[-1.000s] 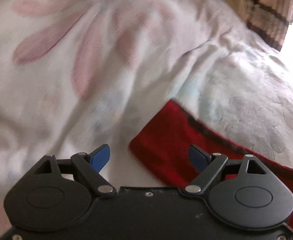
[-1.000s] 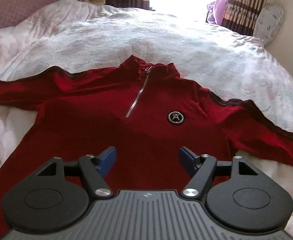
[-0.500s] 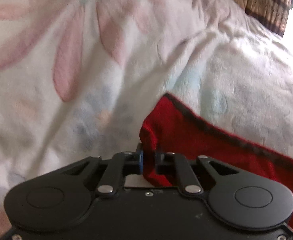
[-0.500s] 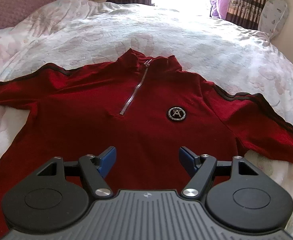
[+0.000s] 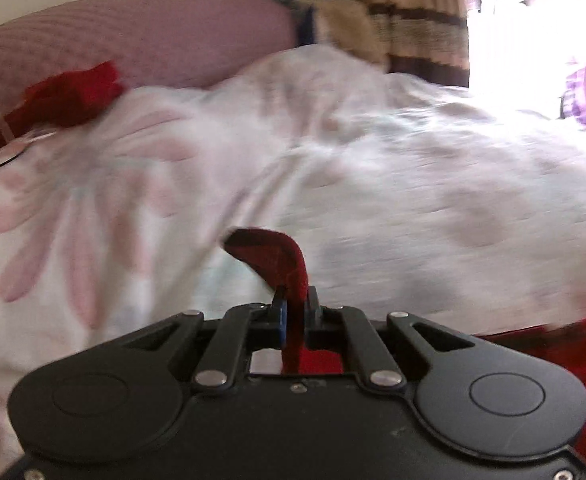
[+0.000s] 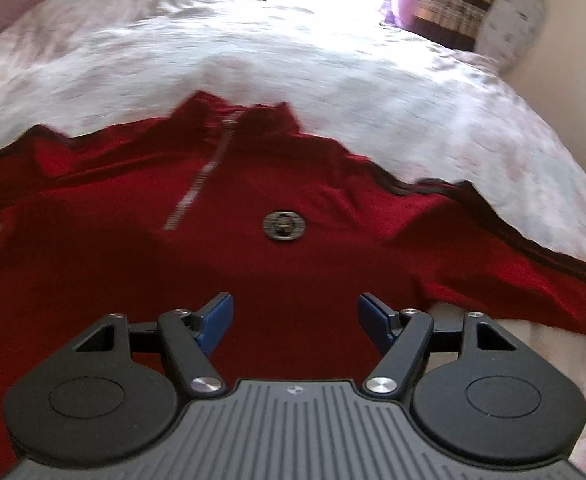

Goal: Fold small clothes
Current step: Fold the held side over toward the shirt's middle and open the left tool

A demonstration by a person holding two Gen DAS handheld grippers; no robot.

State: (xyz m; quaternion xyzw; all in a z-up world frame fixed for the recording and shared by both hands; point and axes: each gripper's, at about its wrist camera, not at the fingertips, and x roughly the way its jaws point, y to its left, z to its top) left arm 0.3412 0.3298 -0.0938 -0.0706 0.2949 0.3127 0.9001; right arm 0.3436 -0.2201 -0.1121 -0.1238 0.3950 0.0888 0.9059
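The left tool point(image 5: 293, 312) is clamped on the end of a sleeve point(image 5: 281, 260) of the red zip-neck top point(image 6: 253, 248), the cloth curling up from between its blue pads. The top lies face up and spread across the flowered bedspread point(image 6: 333, 80), its collar toward the curtains point(image 6: 445, 12). The right tool point(image 6: 295, 320) hovers over the top's lower front, its pads apart with nothing between them.
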